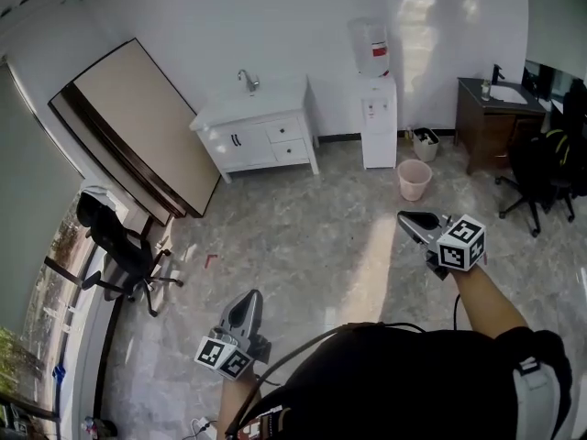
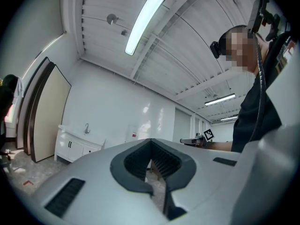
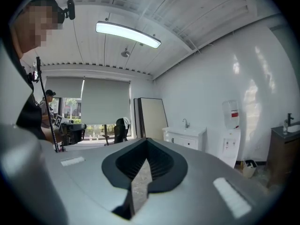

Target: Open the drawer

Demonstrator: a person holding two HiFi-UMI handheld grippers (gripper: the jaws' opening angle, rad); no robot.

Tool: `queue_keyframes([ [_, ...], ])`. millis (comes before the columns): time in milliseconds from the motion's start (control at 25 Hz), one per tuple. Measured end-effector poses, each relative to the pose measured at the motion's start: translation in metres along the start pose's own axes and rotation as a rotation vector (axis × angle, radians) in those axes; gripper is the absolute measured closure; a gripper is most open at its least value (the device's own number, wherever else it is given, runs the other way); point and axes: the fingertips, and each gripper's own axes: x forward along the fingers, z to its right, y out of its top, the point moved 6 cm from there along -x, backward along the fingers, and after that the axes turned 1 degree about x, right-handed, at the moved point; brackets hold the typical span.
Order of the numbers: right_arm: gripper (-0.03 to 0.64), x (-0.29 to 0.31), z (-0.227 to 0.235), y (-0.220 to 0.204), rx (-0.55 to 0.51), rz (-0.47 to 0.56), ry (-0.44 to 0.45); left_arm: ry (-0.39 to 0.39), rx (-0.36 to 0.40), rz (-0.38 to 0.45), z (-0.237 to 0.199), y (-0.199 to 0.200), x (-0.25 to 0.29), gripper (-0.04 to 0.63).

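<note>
Both empty, jaws closed, the left gripper (image 1: pixel 245 310) at lower centre and the right gripper (image 1: pixel 415 222) at mid-right point level across open floor, because the drawer (image 1: pixel 285 130) sits in the white sink cabinet (image 1: pixel 255 147) at upper centre, well apart.

Open floor (image 1: pixel 303 236) up to white cabinet (image 1: pixel 261 136); bin (image 1: pixel 414 179), chair (image 1: pixel 119 246) aside
</note>
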Motion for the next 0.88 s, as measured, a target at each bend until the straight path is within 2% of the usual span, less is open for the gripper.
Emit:
queue_keyframes([
  [200,0.623,0.017,0.068,0.022,-0.022,0.010,0.043,0.034,-0.007,0.014,0.002,-0.004,0.065,0.595],
  [440,0.623,0.020,0.131,0.019,-0.028,0.005,0.078,0.062,-0.001,0.006,0.012,-0.017,0.122,0.595],
  [680,0.623,0.030,0.167,0.012,-0.001,0.005,0.061,0.031,-0.004,-0.028,0.000,-0.021,0.171,0.595],
  [880,0.623,0.036,0.187,0.006,0.021,-0.007,0.006,-0.017,-0.014,-0.027,-0.021,-0.027,0.199,0.595],
])
